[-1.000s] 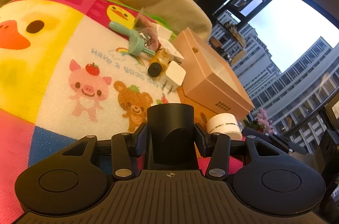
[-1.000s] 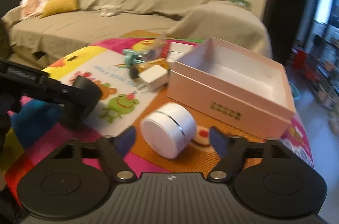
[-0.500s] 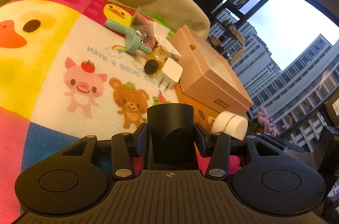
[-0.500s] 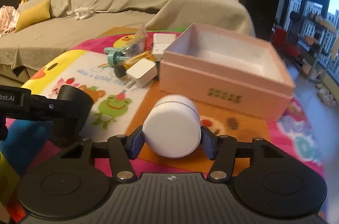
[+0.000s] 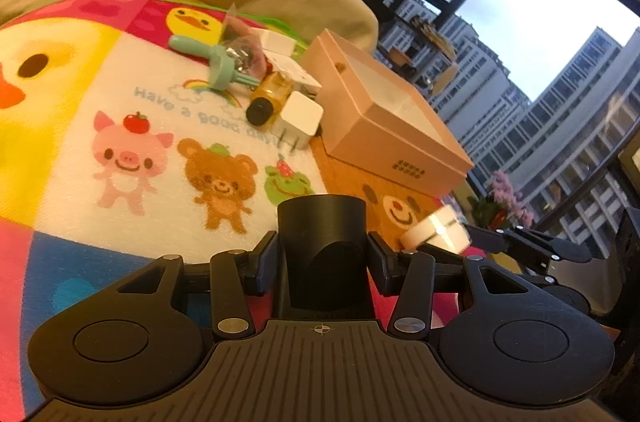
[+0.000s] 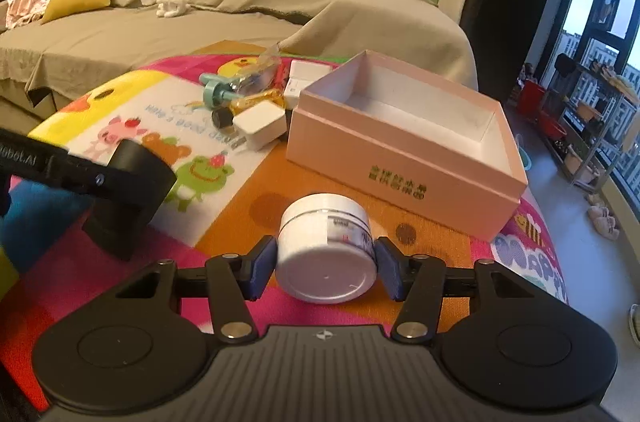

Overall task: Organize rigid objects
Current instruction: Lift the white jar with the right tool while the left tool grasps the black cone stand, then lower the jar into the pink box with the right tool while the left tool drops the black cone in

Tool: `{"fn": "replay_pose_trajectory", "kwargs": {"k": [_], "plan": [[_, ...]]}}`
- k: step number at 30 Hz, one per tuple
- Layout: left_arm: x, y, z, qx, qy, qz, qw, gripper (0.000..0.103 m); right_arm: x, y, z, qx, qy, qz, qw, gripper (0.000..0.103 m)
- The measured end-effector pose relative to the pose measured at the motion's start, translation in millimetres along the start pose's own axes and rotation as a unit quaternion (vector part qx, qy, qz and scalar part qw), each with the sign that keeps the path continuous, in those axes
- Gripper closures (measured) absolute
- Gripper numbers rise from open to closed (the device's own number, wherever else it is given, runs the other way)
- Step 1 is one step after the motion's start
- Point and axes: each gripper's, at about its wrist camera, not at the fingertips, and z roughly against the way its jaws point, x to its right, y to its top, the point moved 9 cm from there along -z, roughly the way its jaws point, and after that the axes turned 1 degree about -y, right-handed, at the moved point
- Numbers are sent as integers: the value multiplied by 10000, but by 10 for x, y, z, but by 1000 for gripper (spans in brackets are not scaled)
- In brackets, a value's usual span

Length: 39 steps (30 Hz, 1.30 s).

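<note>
**Right gripper now clamped on the white jar; box stands open beyond it**

A second ago your right gripper stood wide, with the white jar lying loose on the play mat between its fingers. Now both blue pads press the jar's sides, its flat base toward the camera and its body tipped. The grasp is made; in my judgement the carry to the pink box is the step in hand.

Your left gripper holds a black cylinder between its fingers at a middling width, unchanged over the same second. In the right wrist view it sits left of the jar, low over the mat.

The box lies just beyond the jar, slightly right, lid off and interior bare. Its near wall stands between jar and cavity, so the jar must lift over that rim.

Left of the box a white charger, an amber bottle and a teal plastic piece cluster close against its left wall. The mat to the right of the jar is bare.
</note>
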Motion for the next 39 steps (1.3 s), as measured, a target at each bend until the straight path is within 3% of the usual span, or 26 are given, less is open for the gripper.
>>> {"fn": "replay_pose_trajectory", "kwargs": {"k": [5,12,17,18,20,22,25,31,34,37,39], "plan": [[44,-22,-42,-54,17,-79,10000,52,66,-152,147,17,44,84,10000,48],[147,-46,-86,-173,260,-508,9982,52,119,-63,135,-59,216,104,9997,33],[281,-99,-126,-403,500,-1086,9920,52,212,72,-197,-826,459,-157,9954,35],[300,-107,-132,-436,521,-1144,9911,52,236,72,-255,-992,483,-165,9938,45],[327,-111,-137,-468,567,-1202,9900,52,284,70,-279,-1124,588,-181,9918,48],[363,-72,-145,-438,533,-1181,9906,52,334,86,-188,-982,789,-234,9918,48],[552,167,-194,-342,238,-1175,9922,52,457,141,41,-347,730,-191,9965,49],[1193,1206,-718,237,73,-1833,9827,52,778,275,315,661,323,-424,9964,49],[1317,1507,-1317,-41,113,-1696,9854,52,884,287,363,987,20,-422,9942,49],[1236,1461,-1867,-653,297,-1517,9858,51,977,245,371,1085,-67,-442,9931,49],[1161,1417,-1949,-712,329,-1457,9862,52,1052,233,368,1097,-127,-417,9930,49]]}}
